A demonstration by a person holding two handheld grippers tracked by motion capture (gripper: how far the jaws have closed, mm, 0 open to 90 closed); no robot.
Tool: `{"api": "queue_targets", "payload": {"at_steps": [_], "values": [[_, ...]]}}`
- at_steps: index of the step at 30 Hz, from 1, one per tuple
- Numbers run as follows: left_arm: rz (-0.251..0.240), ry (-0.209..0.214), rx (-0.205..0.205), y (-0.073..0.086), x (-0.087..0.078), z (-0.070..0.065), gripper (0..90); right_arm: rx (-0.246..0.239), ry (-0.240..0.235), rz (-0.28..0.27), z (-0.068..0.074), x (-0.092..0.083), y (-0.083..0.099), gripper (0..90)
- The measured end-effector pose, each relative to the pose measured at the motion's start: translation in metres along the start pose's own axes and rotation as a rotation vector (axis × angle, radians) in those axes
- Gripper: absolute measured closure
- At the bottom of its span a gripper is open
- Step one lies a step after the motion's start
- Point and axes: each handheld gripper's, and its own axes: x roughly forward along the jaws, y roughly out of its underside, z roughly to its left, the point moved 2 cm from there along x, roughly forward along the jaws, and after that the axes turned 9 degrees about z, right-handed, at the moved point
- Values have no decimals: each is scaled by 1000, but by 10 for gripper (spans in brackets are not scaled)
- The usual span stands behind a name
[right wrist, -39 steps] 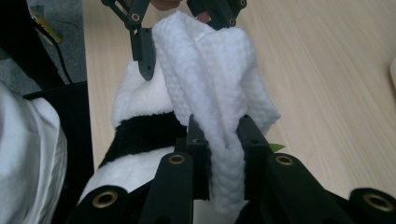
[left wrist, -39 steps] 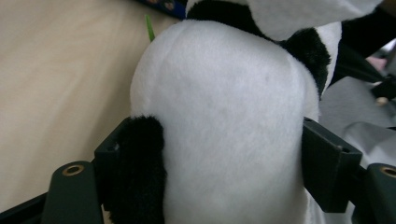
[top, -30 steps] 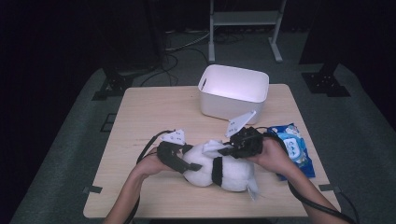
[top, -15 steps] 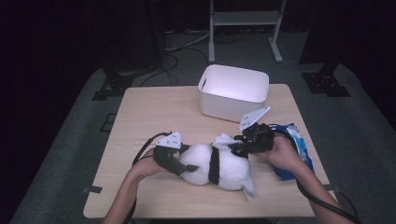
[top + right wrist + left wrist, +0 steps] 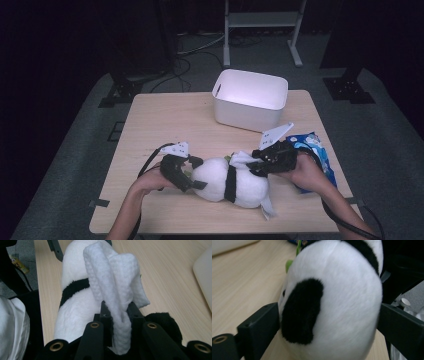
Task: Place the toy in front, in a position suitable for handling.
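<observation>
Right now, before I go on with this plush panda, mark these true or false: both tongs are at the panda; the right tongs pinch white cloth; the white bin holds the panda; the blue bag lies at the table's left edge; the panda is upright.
1. Both tongs are at the plush panda. True: left tongs, right tongs.
2. The right tongs pinch the white cloth. True.
3. The white bin holds the panda. False: the panda lies on the table in front of it.
4. The blue bag lies at the left edge. False: right edge.
5. The panda is upright. False: it lies on its side.
</observation>
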Motion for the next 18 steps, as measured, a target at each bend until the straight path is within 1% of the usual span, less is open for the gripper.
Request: {"api": "queue_targets", "payload": {"at_steps": [1,3,4,6,8,10,13,15,18], "values": [[5,6,-1,2,2,1,19,2,-3,-2,1,0,0,778],[-5,16,-15,3,5,3,13,-1,4,-1,2,-1,0,778],[-15,19,-10,4,4,3,27,-2,6,0,3,-1,-1,778],[-27,21,-4,5,3,3,104,-10,9,2,4,-4,-1,777],[-31,9,10,5,2,3,150,-17,18,0,5,-7,-1,778],[-39,1,11,4,0,3,188,-22,25,9,5,-10,-1,777],[-37,-7,15,4,-2,3,209,-11,36,20,3,-15,4,778],[-33,-13,6,4,-3,4,210,4,43,22,1,-19,8,778],[-36,-20,7,3,-3,3,210,21,40,26,-1,-21,14,777]]}}
